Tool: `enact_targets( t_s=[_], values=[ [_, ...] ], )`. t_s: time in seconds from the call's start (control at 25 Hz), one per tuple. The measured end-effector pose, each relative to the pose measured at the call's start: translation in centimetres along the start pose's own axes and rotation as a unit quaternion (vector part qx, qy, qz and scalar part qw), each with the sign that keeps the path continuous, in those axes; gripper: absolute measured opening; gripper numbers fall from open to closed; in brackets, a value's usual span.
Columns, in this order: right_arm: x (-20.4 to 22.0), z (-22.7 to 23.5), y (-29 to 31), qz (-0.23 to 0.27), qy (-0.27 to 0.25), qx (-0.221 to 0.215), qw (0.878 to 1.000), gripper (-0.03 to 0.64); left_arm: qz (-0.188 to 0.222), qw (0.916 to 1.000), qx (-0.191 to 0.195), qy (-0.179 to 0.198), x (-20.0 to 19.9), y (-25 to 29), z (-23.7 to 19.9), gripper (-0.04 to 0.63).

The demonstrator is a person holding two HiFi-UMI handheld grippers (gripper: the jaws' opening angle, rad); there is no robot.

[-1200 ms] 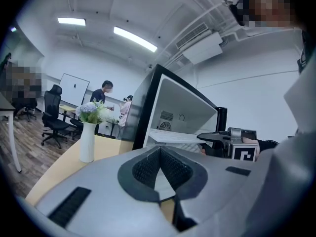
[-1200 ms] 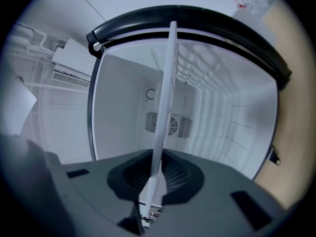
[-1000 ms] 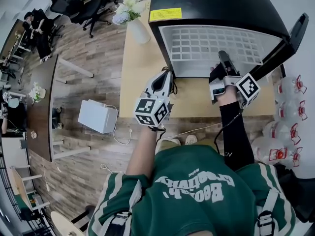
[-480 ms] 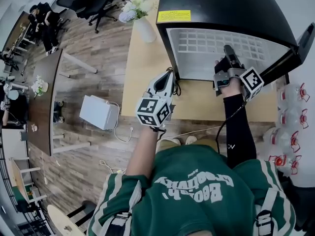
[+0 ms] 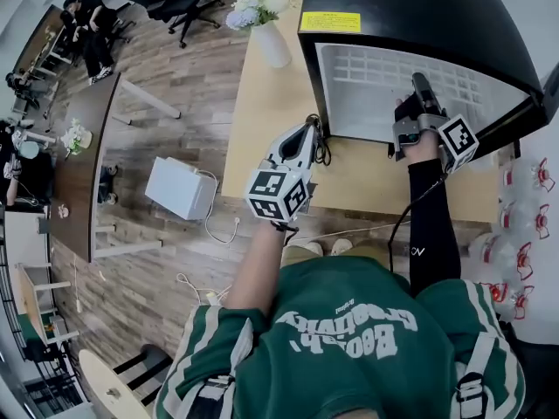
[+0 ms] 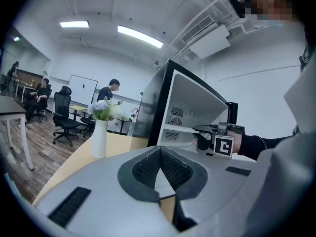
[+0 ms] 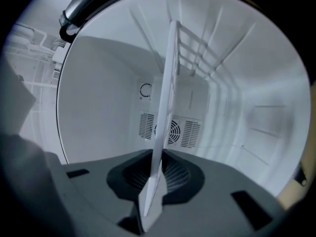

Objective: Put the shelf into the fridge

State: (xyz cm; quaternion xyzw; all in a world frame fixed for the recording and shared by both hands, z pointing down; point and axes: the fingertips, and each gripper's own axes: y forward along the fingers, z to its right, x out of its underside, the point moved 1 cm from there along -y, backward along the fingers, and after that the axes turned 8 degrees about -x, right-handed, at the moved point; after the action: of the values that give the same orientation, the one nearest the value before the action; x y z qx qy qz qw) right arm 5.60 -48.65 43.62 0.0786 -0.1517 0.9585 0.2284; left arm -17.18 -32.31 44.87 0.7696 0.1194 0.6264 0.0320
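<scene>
At left, our left gripper (image 5: 307, 129) hangs clenched on nothing above the table (image 5: 253, 120). The shelf (image 5: 371, 90) lies mostly inside the open fridge (image 5: 410, 11). Our right gripper (image 5: 421, 84) pinches its front edge, the jaws having just eased slightly wider. We judge only the final push and release remain.

Even, cool overhead light fills the head view, with only soft shadows beneath the worktop (image 5: 262, 120) — its straight edges bow hard toward the frame's rim. In the left gripper view two ceiling strip lights (image 6: 139, 36) glare white, the corners fall to black, and the left tongs (image 6: 161, 168) look soft. The right gripper view is dimmer and bluish; the shelf (image 7: 162, 112) seems blurred near the lens.
</scene>
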Motion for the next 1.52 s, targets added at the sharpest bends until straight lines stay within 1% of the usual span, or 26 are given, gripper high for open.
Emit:
enact_targets(
  t_s=[0.2, 0.24, 0.32, 0.4, 0.52, 0.68, 0.76, 0.84, 1.0, 1.12, 1.2, 1.28, 1.4, 1.52],
  values=[
    [0.1, 0.0, 0.1, -0.007, -0.010, -0.003, 1.000, 0.061, 0.005, 1.0000, -0.003, 0.001, -0.4, -0.1, 0.3, 0.000],
    [0.1, 0.0, 0.1, -0.010, -0.014, 0.001, 1.000, 0.063, 0.005, 1.0000, -0.004, 0.006, -0.5, -0.1, 0.4, 0.000],
    [0.1, 0.0, -0.1, -0.015, -0.023, 0.012, 1.000, 0.067, 0.000, 0.9994, -0.015, 0.030, -0.6, 0.0, 0.5, 0.000],
    [0.2, -0.2, -0.1, -0.017, -0.025, 0.006, 1.000, 0.072, -0.004, 0.9980, -0.027, 0.058, -0.7, 0.0, 0.6, 0.000],
    [0.3, -0.5, -0.8, -0.014, -0.026, -0.002, 1.000, 0.075, 0.000, 0.9977, -0.026, 0.063, -1.0, -0.2, 0.9, 0.000],
    [0.7, -1.1, -1.6, -0.020, -0.034, -0.001, 0.999, 0.069, 0.001, 0.9971, -0.029, 0.071, -1.8, -0.1, 1.1, 0.000],
    [1.0, -1.1, -2.6, -0.031, -0.050, 0.005, 0.998, 0.069, 0.003, 0.9971, -0.025, 0.072, -1.7, -0.2, 1.6, 0.000],
    [1.3, -1.1, -3.6, -0.046, -0.076, 0.015, 0.996, 0.069, 0.004, 0.9968, -0.018, 0.077, -1.4, -0.3, 2.6, 0.000],
    [1.2, -1.9, -5.0, -0.071, -0.135, 0.022, 0.988, 0.071, 0.011, 0.9957, -0.005, 0.091, -1.8, -0.1, 4.6, 0.000],
    [1.0, -2.9, -6.1, -0.097, -0.205, 0.025, 0.974, 0.074, 0.015, 0.9950, 0.002, 0.098, -2.1, 0.0, 5.9, 0.000],
    [0.8, -3.6, -6.9, -0.115, -0.262, 0.029, 0.958, 0.080, 0.018, 0.9945, 0.008, 0.103, -2.3, 0.1, 6.9, 0.000],
    [0.7, -4.3, -7.7, -0.135, -0.320, 0.033, 0.937, 0.088, 0.022, 0.9940, 0.014, 0.106, -2.6, 0.2, 7.8, 0.000],
    [0.7, -5.5, -8.7, -0.159, -0.403, 0.035, 0.900, 0.101, 0.029, 0.9934, 0.020, 0.109, -3.1, 0.3, 8.9, 0.000],
    [0.7, -6.7, -9.7, -0.174, -0.467, 0.035, 0.866, 0.110, 0.035, 0.9929, 0.027, 0.111, -3.5, 0.2, 10.1, 0.000]
  ],
)
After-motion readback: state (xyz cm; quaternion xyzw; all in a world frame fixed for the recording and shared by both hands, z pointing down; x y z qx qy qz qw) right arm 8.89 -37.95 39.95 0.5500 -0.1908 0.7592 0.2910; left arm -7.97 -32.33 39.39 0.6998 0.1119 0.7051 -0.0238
